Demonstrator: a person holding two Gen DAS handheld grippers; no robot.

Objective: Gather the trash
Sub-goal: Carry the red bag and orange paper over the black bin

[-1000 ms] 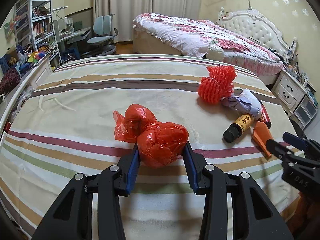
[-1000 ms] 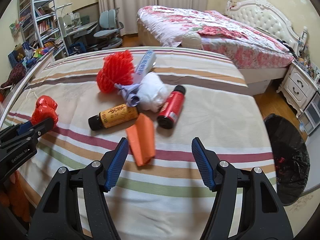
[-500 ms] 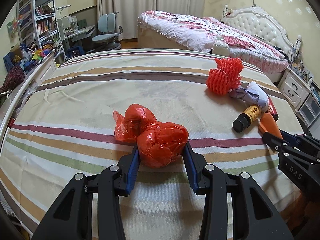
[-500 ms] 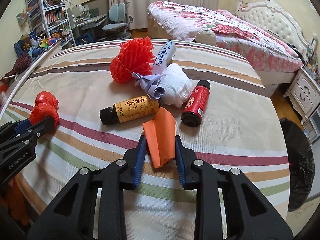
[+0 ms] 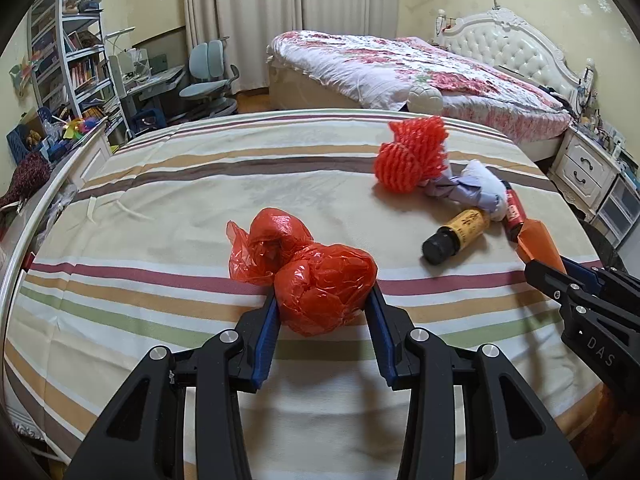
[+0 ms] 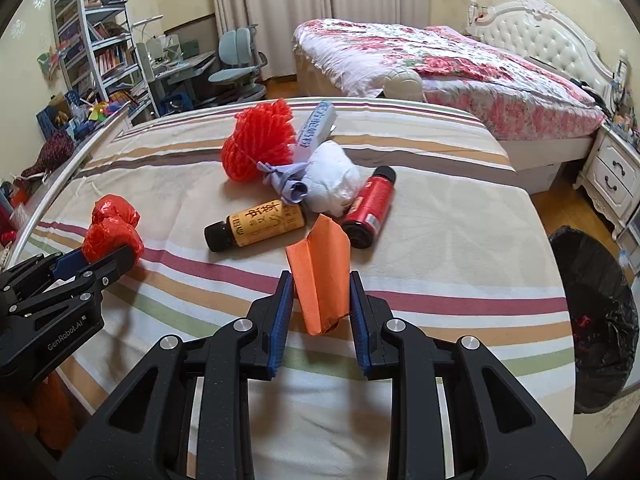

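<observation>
Red bag (image 5: 326, 292) clamped in your L gripper (image 5: 324, 312); R gripper (image 6: 322, 300) fingers pinch orange paper (image 6: 322, 276) w/ bottles beyond.

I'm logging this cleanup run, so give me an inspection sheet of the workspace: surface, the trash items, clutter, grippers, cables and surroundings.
Surface: striped bedspread, flat.
Job's things: red plastic bag; folded orange paper; red mesh net; white wad; brown bottle and red bottle, both lying down; black-lined bin beside the bed.
Clutter: blue-printed packet behind the net.
Grippers: left gripper shut on the red plastic bag; right gripper shut on the folded orange paper.
Cables: nothing seen.
Surroundings: floral bed, bookshelf, desk chair, nightstand.
</observation>
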